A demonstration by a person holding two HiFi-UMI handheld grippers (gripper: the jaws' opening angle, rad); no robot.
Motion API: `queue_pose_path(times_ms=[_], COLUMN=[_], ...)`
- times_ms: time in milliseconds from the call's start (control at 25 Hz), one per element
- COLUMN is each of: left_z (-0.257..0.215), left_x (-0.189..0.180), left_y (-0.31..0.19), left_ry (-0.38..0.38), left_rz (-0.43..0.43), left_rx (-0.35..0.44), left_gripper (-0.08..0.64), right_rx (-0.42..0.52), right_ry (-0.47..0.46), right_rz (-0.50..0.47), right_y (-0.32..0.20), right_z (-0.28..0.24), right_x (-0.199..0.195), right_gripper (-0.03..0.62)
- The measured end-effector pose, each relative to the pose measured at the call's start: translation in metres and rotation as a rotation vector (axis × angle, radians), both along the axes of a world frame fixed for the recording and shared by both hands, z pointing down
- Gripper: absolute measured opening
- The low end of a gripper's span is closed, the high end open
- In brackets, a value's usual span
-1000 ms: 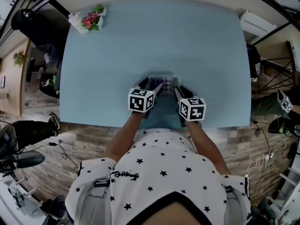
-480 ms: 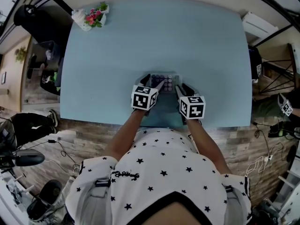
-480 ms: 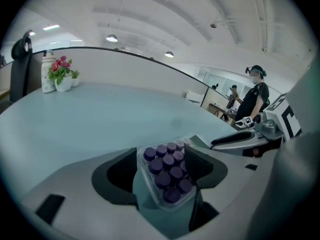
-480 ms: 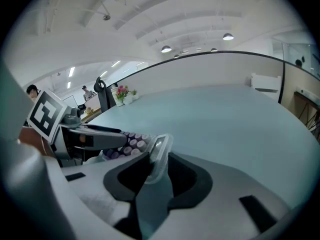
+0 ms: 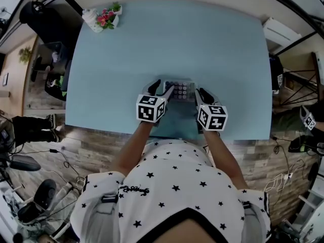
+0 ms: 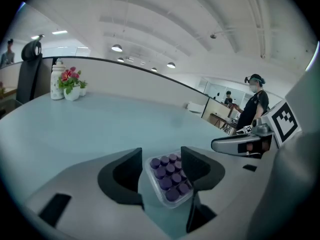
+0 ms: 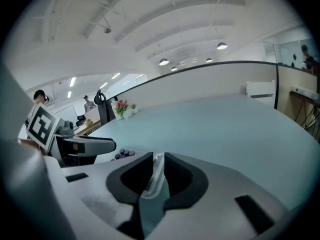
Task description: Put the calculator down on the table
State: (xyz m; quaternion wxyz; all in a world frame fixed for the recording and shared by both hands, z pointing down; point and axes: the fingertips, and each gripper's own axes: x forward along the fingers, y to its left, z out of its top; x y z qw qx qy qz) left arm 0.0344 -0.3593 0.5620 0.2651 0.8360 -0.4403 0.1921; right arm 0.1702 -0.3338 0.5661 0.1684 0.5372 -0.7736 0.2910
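A: Calculator (image 5: 180, 90) first: where is it in the head view?

B: Flat on the table (image 5: 202, 44), near that table's front edge, about midway along. The left gripper (image 5: 162, 88) and right gripper (image 5: 201, 94) sit one at either side of it. I count one calculator, two grippers, and one bunch of flowers (image 5: 106, 18) at the table's far left corner.

A: And the left gripper view?

B: Its jaws have just been closing, yet they stand well apart. The calculator's purple keys (image 6: 169, 178) show between them, lower down, with nothing pinched.

A: Right gripper view?

B: Those jaws have been closing too, down to a narrow slit. The calculator's clear rim (image 7: 154, 176) shows in it. The pads seem just clear of it, though that sliver is hard to read.

A: So which step?

B: The set-down looks finished, I judge. The next move calls for drawing both grippers back from the table without nudging the calculator.
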Motion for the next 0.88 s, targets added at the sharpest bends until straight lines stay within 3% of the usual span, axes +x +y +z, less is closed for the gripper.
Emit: queue_pose_path(times_ms=[200, 360, 600, 880], left_z=[-0.032, -0.054, -0.089, -0.114], left_x=[-0.014, -0.022, -0.025, -0.018], left_y=[0.0, 0.003, 0.016, 0.035], left_ry=[0.026, 0.001, 0.006, 0.026], left_rz=[-0.032, -0.05, -0.051, -0.025], left_rx=[0.095, 0.168, 0.264, 0.327], left_gripper=[0.142, 0.057, 0.041, 0.041], right_rx=[0.123, 0.208, 0.324, 0.368], right_ry=[-0.054, -0.063, -0.074, -0.134], right_rz=[0.022, 0.008, -0.029, -0.051], right_y=[-0.004, -0.004, 0.001, 0.013], right_z=[-0.036, -0.062, -0.1, -0.118], right_x=[-0.002, -0.003, -0.007, -0.015], right_gripper=[0.002, -0.003, -0.003, -0.005])
